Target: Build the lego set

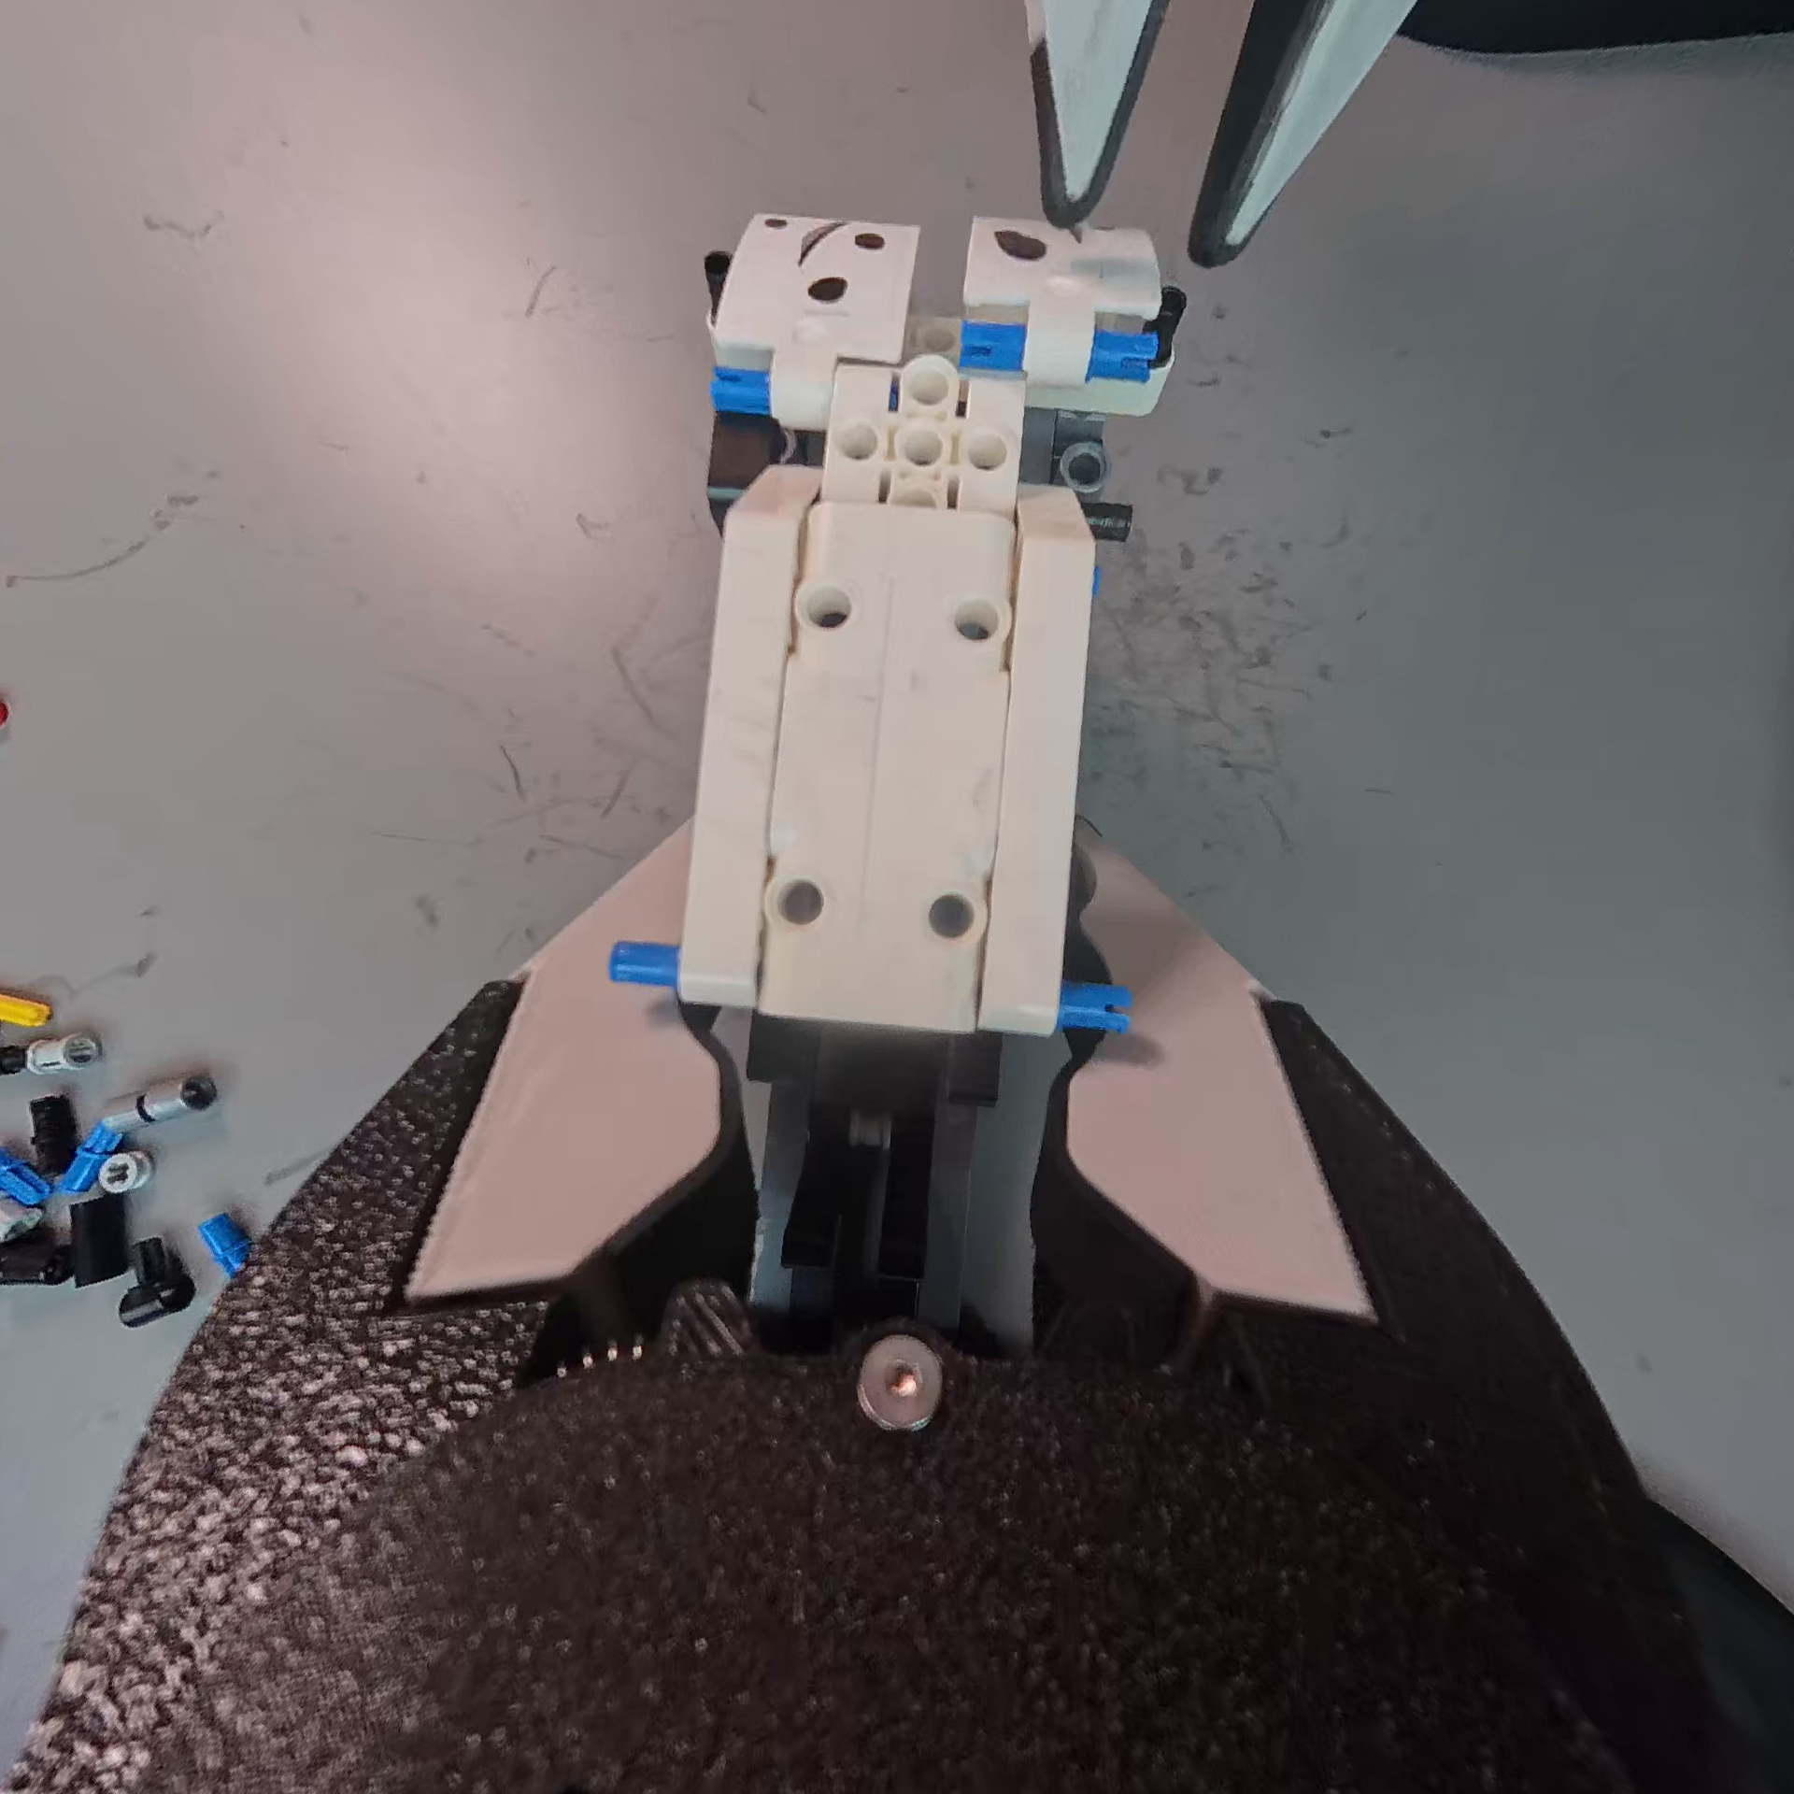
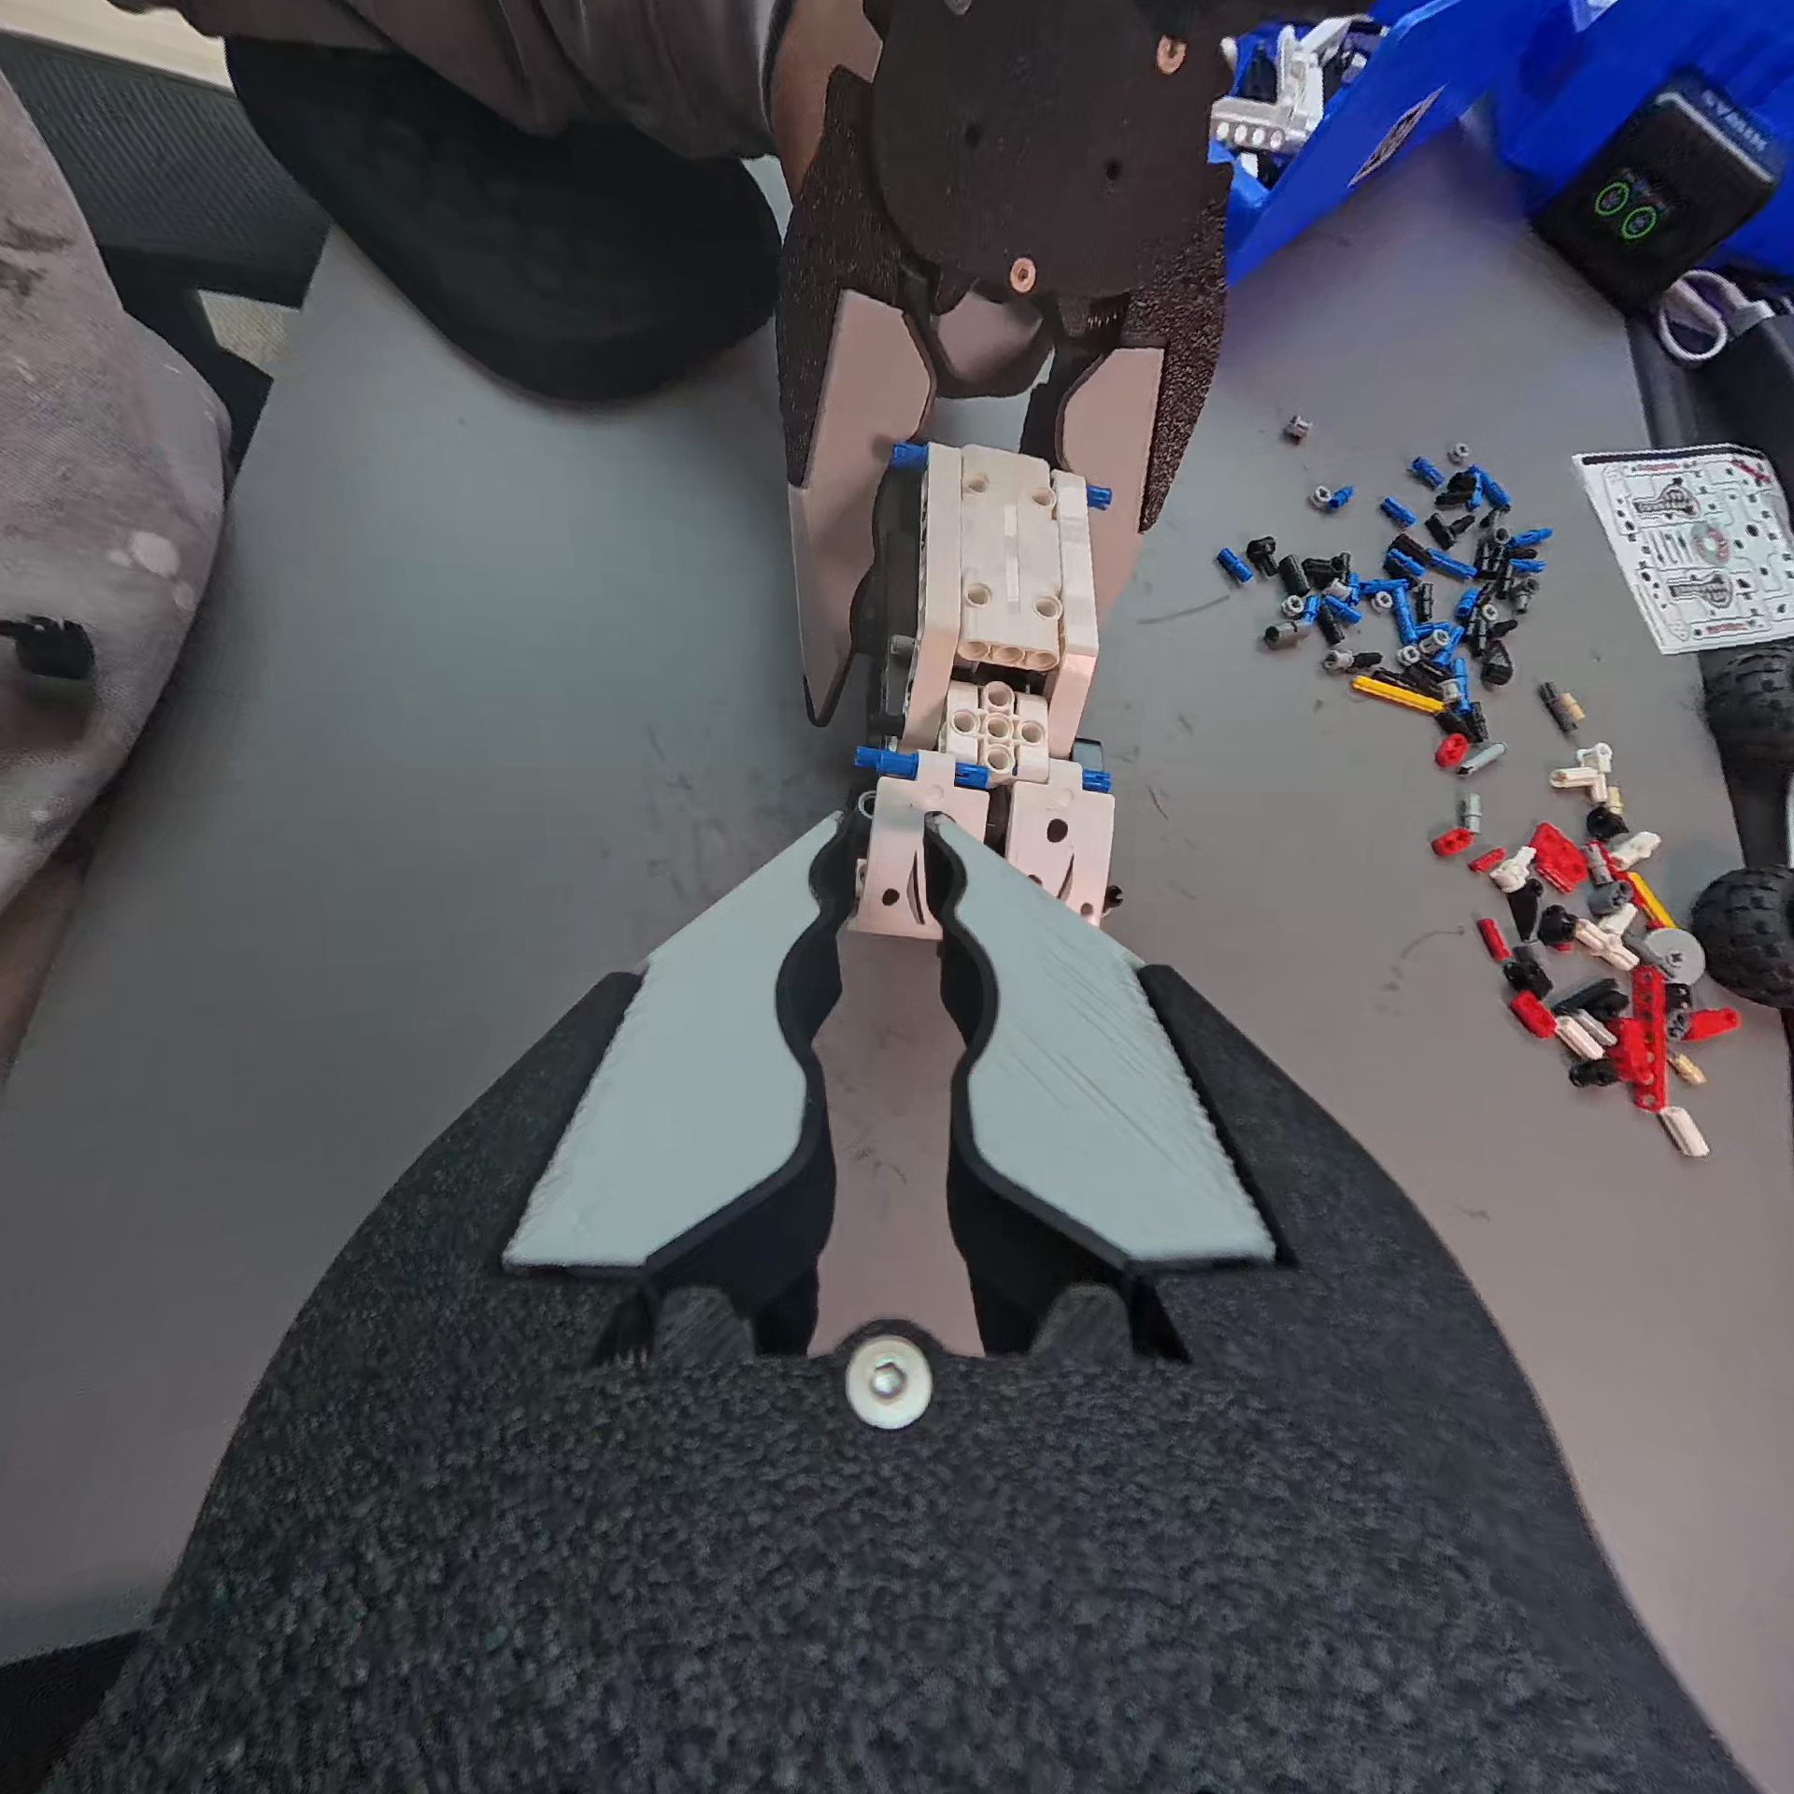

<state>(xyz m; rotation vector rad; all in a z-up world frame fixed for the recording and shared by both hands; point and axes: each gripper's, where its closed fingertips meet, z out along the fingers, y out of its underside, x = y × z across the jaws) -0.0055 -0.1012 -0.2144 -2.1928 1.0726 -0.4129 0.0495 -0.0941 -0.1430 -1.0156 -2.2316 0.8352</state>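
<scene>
The white lego model (image 1: 888,680) sits over the grey table (image 1: 340,485), clamped at its near end by the left gripper (image 1: 888,971) — its pinkish fingers (image 1: 582,1116) press in on either side of the long white body, with dark parts of the model running back between them. Blue pins (image 1: 643,963) stick out from both near corners of that body. At the far end the model splits into two white panels (image 1: 820,282) with dark round marks, joined on by blue connectors.

The right gripper (image 2: 888,825) comes at the model from the far side, fingers narrowed; in its own view the grey fingertips (image 2: 1010,903) lie to either side of one far panel (image 2: 898,874), though whether they actually pinch it cannot be told. From the left wrist view the same gripper's tips (image 1: 1078,126) hover at the far right panel, one tip touching its top edge.

Loose pieces lie to the left in the left view — a small heap of black, blue and grey pins (image 1: 97,1184). In the right view, a scatter of blue and black pins (image 2: 1408,592) and a red and white pile (image 2: 1602,951) lie to the right, beside a printed sticker sheet (image 2: 1694,548), black tyres (image 2: 1747,932) and a blue bin (image 2: 1456,126)
</scene>
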